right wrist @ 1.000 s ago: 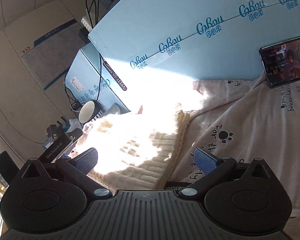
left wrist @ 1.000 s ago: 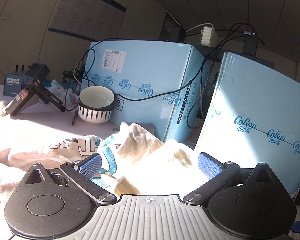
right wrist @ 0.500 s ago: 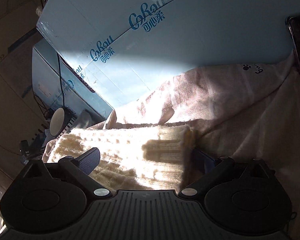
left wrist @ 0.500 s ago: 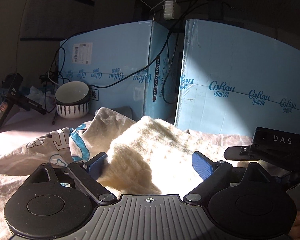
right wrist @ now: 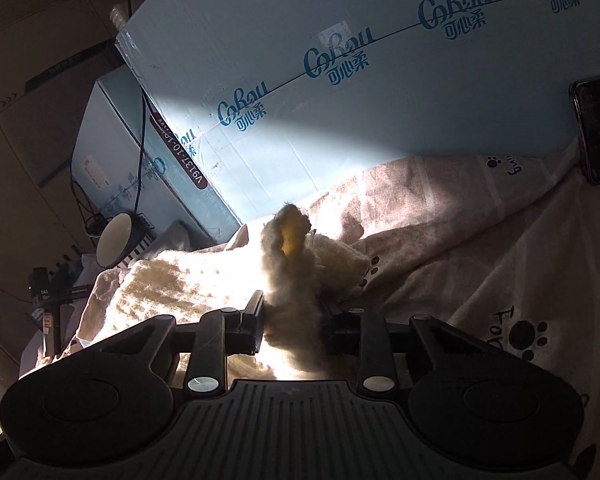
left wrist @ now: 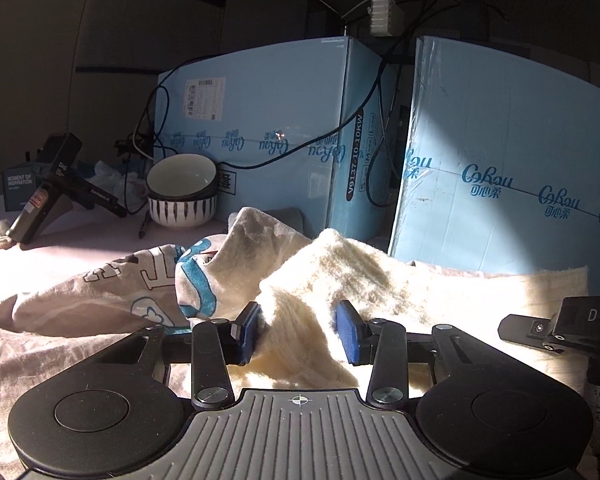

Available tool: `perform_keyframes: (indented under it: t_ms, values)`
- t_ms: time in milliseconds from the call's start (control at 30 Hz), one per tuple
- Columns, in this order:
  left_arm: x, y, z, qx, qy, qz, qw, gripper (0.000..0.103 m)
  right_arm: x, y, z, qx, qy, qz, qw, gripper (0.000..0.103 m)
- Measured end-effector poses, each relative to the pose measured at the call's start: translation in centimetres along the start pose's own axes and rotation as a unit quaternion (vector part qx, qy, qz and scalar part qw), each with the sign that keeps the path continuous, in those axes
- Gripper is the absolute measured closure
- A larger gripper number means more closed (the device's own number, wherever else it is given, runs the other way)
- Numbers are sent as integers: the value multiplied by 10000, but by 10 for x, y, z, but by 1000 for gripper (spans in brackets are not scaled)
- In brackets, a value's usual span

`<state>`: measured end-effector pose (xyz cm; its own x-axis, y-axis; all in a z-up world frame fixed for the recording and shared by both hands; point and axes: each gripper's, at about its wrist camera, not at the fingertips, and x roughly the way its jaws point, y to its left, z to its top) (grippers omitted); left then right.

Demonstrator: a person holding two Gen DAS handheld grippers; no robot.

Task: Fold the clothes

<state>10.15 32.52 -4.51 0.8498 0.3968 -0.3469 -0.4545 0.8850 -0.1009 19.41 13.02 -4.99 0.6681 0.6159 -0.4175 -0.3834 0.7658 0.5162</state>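
A cream knitted sweater [left wrist: 364,280] lies in sunlight on a pale printed bedsheet [left wrist: 52,344]. My left gripper [left wrist: 300,332] is shut on a bunched fold of the sweater, its blue pads pressing into the knit from both sides. A white garment with blue print [left wrist: 152,276] lies crumpled just left of it. In the right wrist view the cream sweater [right wrist: 188,288] stretches off to the left, and my right gripper [right wrist: 294,332] is shut on a raised tuft of it. The right gripper's black body [left wrist: 572,324] shows at the left view's right edge.
Two light blue cardboard boxes [left wrist: 268,128] [left wrist: 512,160] stand close behind the clothes, with black cables over them. A striped bowl [left wrist: 182,192] and a black tool [left wrist: 56,188] sit at the back left. A phone [right wrist: 598,128] leans on the box at the right.
Both grippers went from open to shut on the cream sweater, each pinching up a fold. The left view swung right, then slightly back.
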Motion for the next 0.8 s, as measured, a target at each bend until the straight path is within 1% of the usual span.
perform_keyframes:
  t_ms: [100,167,233,300,367,467,567,700,800]
  values:
    - [-6,7,0,-172,-93,-76,9998,74,-14,16,-2,-7,-106,232,9997,81]
    - [-17,15,1,-395,-183,-105,9990,89,-28,24,-1,74,-126,512,9986,82]
    - [-28,23,2,-605,-273,-134,9977,89,-46,30,1,149,-155,814,9965,82]
    - [-47,29,-2,-707,-378,-173,9966,90,-66,35,3,233,-177,1158,9928,82]
    - [-70,31,-8,-824,-471,-230,9952,90,-88,37,5,272,-189,1535,9876,82]
    - [-110,24,-14,-970,-713,-362,9921,90,-127,37,5,233,-190,1967,9800,83]
    - [-145,6,-20,-1031,-798,-671,9892,90,-169,20,7,67,-391,1988,9792,83]
    - [-180,-37,-29,-851,-792,-1343,9841,90,-226,-4,9,-166,-693,1963,9779,83]
    - [-196,-71,-42,-596,-589,-1980,9766,90,-267,-39,13,-181,-969,1630,9817,83]
